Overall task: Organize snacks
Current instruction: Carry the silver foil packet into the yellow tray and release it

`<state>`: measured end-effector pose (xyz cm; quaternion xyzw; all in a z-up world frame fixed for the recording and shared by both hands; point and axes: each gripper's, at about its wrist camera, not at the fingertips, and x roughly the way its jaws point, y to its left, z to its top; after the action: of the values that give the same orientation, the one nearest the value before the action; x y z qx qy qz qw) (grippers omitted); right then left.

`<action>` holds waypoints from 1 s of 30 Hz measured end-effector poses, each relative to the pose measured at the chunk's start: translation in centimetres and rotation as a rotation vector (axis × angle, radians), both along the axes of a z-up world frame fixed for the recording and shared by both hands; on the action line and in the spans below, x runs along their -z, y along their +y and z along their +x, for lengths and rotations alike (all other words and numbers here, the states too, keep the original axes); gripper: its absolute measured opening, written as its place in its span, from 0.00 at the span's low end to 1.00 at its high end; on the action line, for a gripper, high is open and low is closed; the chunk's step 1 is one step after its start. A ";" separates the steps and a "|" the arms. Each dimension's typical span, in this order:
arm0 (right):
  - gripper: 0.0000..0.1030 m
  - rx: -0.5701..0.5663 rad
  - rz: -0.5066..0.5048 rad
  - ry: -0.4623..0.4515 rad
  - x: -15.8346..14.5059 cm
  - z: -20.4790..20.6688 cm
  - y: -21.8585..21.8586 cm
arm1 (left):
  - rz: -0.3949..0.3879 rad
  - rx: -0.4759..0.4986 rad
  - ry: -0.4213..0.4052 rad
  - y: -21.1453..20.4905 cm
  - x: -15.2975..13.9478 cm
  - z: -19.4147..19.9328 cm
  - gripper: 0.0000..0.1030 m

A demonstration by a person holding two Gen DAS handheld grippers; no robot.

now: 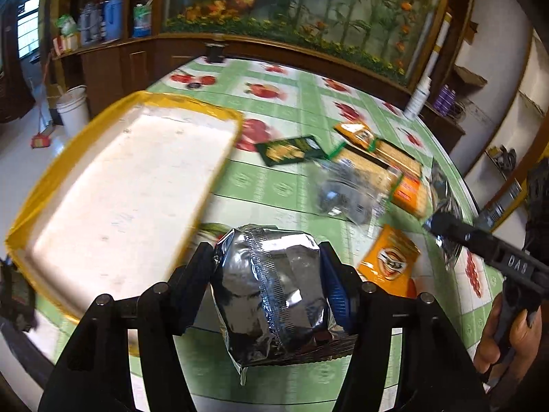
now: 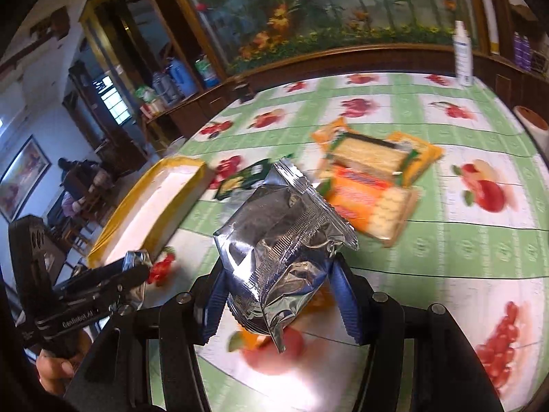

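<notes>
Tools: left tool (image 1: 267, 288) grips one silver packet (image 1: 274, 295); right tool (image 2: 278, 295) grips second silver packet (image 2: 281, 237).

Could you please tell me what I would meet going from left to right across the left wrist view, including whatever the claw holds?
Yellow-rimmed tray → silver foil packet in the left claw → orange sachet → right claw holding another foil packet.

Crinkled, mirror-glossy silver foil snack packet (image 1: 271, 292); a second foil packet (image 2: 281, 240) alike; smooth glossy oilcloth on the worktop (image 2: 429, 206); ribbed blue fingers (image 2: 346, 305)
</notes>
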<state>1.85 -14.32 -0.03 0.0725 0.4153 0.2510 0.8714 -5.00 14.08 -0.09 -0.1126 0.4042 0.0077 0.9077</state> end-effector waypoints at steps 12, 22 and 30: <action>0.56 -0.213 0.015 0.016 0.5 0.0 10.5 | 0.005 -0.181 -0.008 7.6 0.2 -0.8 0.59; 0.56 -0.360 0.022 0.008 -0.6 2.9 19.9 | 0.064 -0.275 0.001 10.8 0.5 0.3 0.59; 0.56 -0.477 -0.057 0.064 2.0 5.6 29.0 | 0.066 -0.336 0.053 13.2 2.1 1.3 0.59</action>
<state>7.41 14.64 -2.06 -0.0440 0.4550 0.4353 0.7756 -3.74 27.23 -2.15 -0.1486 0.4031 0.1757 0.8858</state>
